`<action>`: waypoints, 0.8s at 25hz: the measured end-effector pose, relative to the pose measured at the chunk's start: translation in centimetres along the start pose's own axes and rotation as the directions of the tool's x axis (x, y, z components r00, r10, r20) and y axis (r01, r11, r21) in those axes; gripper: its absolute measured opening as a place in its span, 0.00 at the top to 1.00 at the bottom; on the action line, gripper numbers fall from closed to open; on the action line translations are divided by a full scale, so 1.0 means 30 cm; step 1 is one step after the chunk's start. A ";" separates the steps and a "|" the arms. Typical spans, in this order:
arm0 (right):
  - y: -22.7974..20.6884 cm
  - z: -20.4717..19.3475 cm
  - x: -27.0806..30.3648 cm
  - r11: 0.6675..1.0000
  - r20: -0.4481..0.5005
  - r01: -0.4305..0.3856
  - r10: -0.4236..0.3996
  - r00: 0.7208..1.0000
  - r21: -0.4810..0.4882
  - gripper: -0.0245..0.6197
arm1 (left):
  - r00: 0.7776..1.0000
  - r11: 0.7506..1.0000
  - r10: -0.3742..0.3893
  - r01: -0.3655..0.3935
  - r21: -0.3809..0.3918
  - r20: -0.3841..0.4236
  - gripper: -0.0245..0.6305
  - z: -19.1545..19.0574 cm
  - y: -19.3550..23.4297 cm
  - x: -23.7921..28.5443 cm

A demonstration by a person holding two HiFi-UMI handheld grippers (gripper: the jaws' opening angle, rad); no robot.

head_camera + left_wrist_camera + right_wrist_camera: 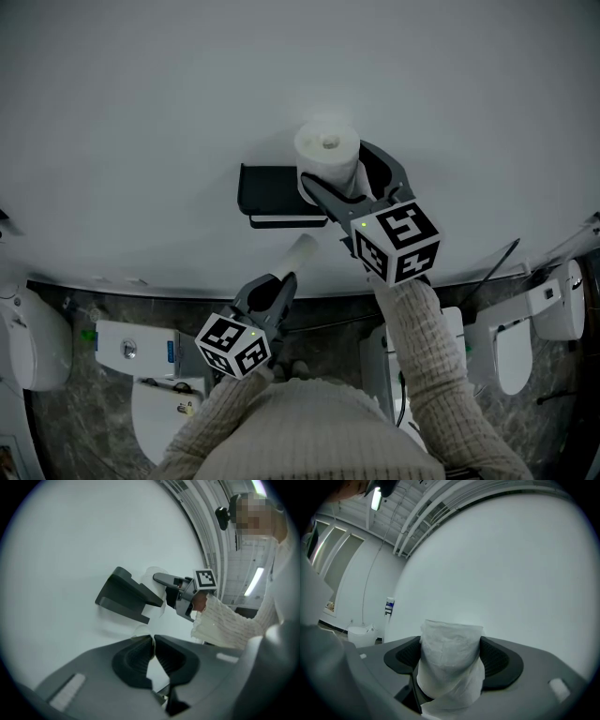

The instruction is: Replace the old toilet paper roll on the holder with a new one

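A black holder is fixed to the white wall, and it also shows in the left gripper view. Just right of it, my right gripper is shut on a full white toilet paper roll. In the right gripper view the roll fills the gap and touches both pads. Below the holder, my left gripper is shut on a pale, thin empty tube. That tube pokes out past the pinched jaws toward the wall.
Under the wall runs a dark marbled floor with a white toilet at the right, another at the left, and a white cistern unit. The person's knitted sleeves fill the lower middle.
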State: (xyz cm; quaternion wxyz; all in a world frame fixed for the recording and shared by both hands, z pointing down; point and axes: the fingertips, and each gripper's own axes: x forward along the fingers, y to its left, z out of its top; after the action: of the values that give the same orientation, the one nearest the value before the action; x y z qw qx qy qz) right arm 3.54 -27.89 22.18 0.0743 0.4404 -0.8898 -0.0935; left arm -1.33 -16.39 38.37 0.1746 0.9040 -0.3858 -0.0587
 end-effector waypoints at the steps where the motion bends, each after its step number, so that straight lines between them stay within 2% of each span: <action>1: 0.000 0.000 0.000 1.000 0.002 0.000 0.000 1.000 0.002 0.35 | 1.000 1.000 0.000 0.000 -0.001 0.000 0.94 0.000 -0.001 -0.001; 7: -0.001 -0.001 -0.007 1.000 0.005 0.015 -0.015 1.000 0.020 0.36 | 1.000 1.000 0.001 -0.001 -0.009 0.009 0.94 0.000 -0.003 -0.021; 20: -0.092 -0.021 -0.139 0.978 0.061 0.118 -0.130 0.990 0.170 0.36 | 1.000 1.000 -0.019 0.019 -0.005 -0.011 0.94 -0.017 -0.018 -0.035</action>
State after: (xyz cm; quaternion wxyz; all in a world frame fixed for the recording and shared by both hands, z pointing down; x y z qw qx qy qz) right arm 8.31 -26.28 21.95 -0.0005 0.4959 -0.8675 -0.0391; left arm -1.58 -15.14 38.61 0.1782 0.9075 -0.3763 -0.0562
